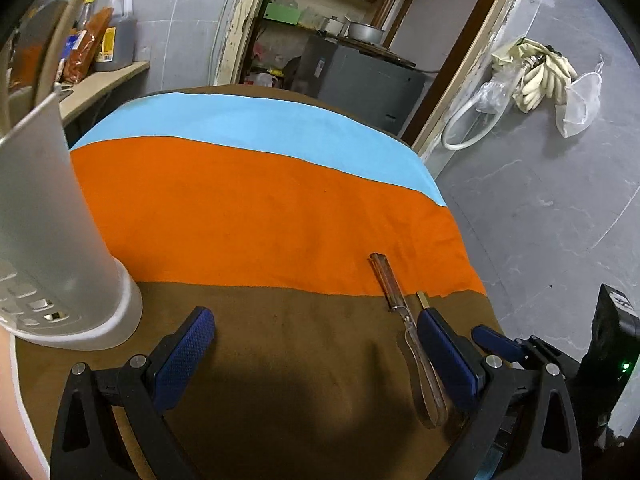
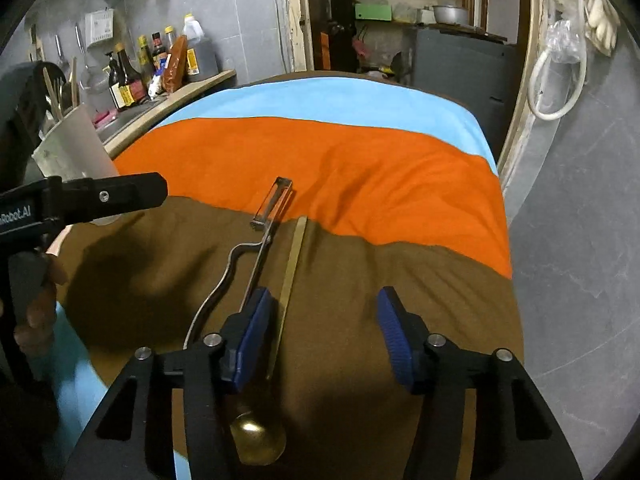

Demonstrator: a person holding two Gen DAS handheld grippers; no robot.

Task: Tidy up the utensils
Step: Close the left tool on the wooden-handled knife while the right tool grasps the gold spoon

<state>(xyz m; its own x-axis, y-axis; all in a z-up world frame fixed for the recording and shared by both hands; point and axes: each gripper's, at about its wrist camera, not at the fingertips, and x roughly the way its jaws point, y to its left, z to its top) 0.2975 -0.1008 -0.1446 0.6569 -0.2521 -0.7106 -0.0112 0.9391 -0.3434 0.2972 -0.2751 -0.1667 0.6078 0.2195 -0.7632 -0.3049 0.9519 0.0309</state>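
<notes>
Gold-coloured metal is seen in the right wrist view, where a spoon (image 2: 276, 364) lies on the brown band of a striped cloth (image 2: 360, 184), its bowl nearest the camera and its flat handle running away toward the orange band. The right gripper (image 2: 326, 334) is held low over the cloth with its blue-padded fingers (image 2: 256, 332) spread wide and nothing between them; the spoon's handle passes just inside the left finger, so it lies within the gap but hard against one side, and contact with the pad cannot be judged. A steel peeler (image 2: 260, 240) with a wire loop handle is laid just left of the spoon, its blade head resting at the edge of the orange band, and its shaft disappears behind the same left finger. In the left wrist view the left gripper (image 1: 316, 340) is likewise spread wide and empty above the brown band, well to the left of both utensils; the peeler (image 1: 404, 320) is seen beside its right finger, and only the tip of the spoon handle (image 1: 423, 299) shows beyond that finger. A white utensil holder (image 1: 60, 240) stands on the cloth to the left of the left gripper, and in the right wrist view sticks are seen rising from it.
</notes>
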